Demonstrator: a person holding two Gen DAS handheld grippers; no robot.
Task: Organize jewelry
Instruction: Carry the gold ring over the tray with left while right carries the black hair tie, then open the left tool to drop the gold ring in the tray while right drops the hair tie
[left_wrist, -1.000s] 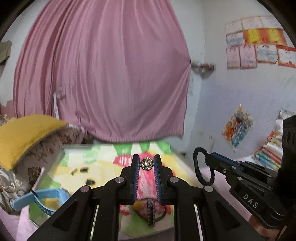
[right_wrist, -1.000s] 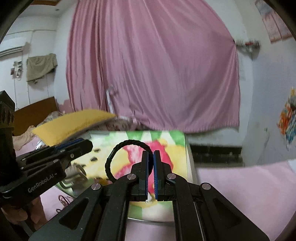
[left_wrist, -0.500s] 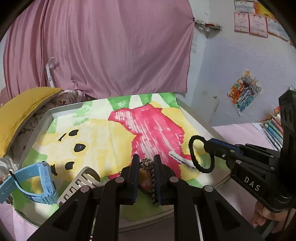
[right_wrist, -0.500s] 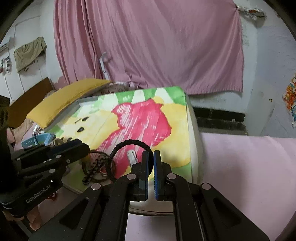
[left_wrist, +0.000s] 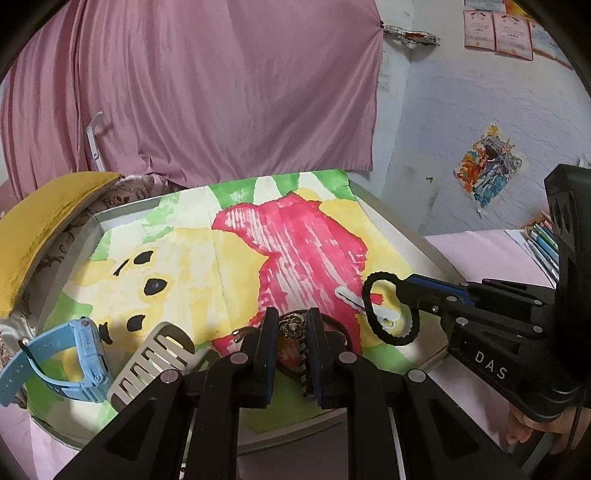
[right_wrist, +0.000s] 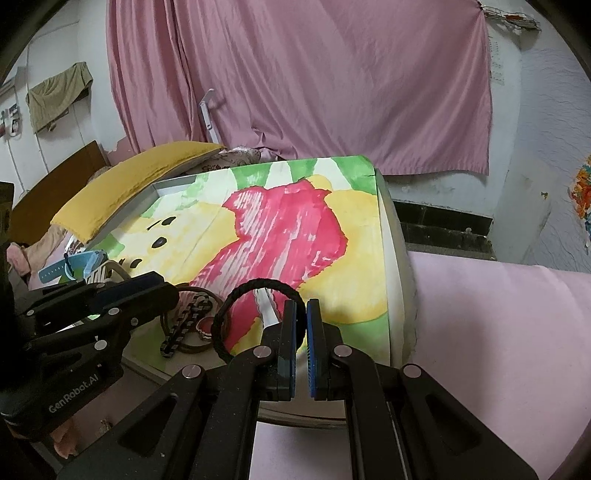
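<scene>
My left gripper (left_wrist: 291, 326) is shut on a small silver ornament (left_wrist: 291, 326), held just above the near edge of a tray (left_wrist: 96, 218) lined with a bright bear picture. A black-and-white chain (right_wrist: 186, 325) and a brown bangle (right_wrist: 212, 295) lie on the tray under it. My right gripper (right_wrist: 301, 317) is shut on a black braided band (right_wrist: 236, 295), which hangs over a white hair clip (left_wrist: 354, 299) on the tray; the band also shows in the left wrist view (left_wrist: 369, 284).
A blue watch (left_wrist: 79, 354) and a silver comb clip (left_wrist: 155, 354) lie at the tray's near left. A yellow cushion (left_wrist: 40, 221) rests left of the tray. Pink cloth (right_wrist: 498, 332) covers the surface on the right. Books (left_wrist: 543, 240) are stacked at far right.
Both grippers have come down and forward from above to just over the tray's near edge, each still holding its item. The tray now fills the view.
</scene>
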